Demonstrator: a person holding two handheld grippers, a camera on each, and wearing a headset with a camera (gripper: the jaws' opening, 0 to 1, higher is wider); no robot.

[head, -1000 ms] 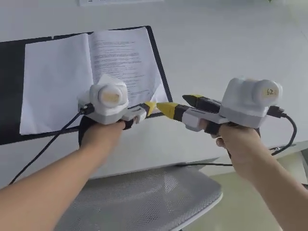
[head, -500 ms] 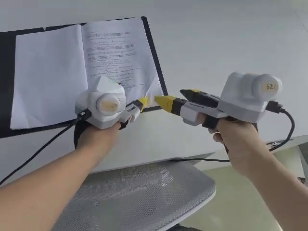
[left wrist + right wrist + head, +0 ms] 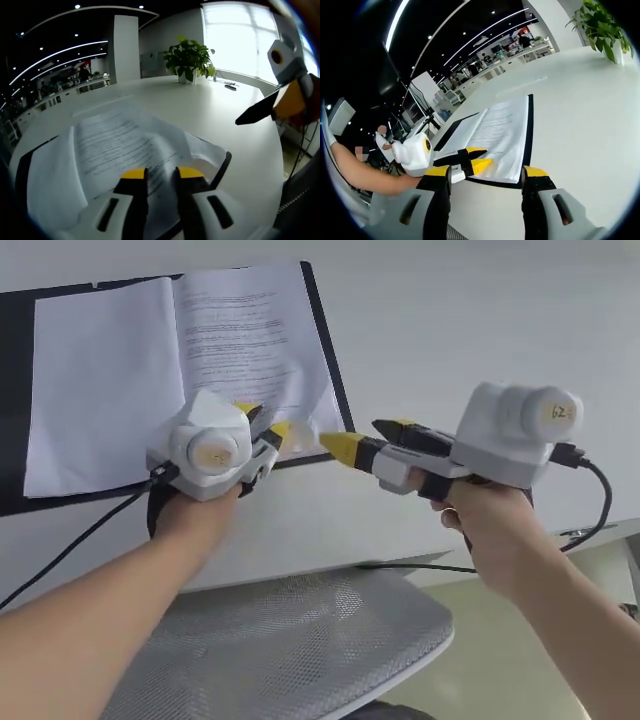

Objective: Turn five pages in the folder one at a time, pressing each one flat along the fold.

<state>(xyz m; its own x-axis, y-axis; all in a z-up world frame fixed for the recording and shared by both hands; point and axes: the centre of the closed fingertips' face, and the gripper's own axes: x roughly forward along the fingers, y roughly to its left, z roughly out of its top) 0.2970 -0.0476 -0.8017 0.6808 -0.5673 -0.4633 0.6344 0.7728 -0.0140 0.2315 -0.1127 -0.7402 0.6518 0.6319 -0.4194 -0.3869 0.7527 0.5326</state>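
The open black folder [image 3: 14, 360] lies on the white table, with a blank page [image 3: 100, 380] on the left and a printed page [image 3: 250, 340] on the right. My left gripper [image 3: 265, 420] hovers over the printed page's [image 3: 130, 140] near right corner, and in its own view the left gripper [image 3: 162, 173] is open by a narrow gap with nothing in it. My right gripper [image 3: 370, 437] is just right of the folder's near corner, off the paper. Its own view shows the right gripper [image 3: 487, 172] wide open and empty, facing the folder [image 3: 527, 130].
A grey mesh chair seat [image 3: 300, 640] sits below the table's near edge [image 3: 300, 575]. Cables trail from both grippers. White tabletop [image 3: 480, 320] stretches right of the folder. A potted plant [image 3: 187, 55] stands at the table's far end.
My left gripper has moved forward over the printed page's near right corner, and both of its jaw tips now show apart. The right gripper has barely shifted.
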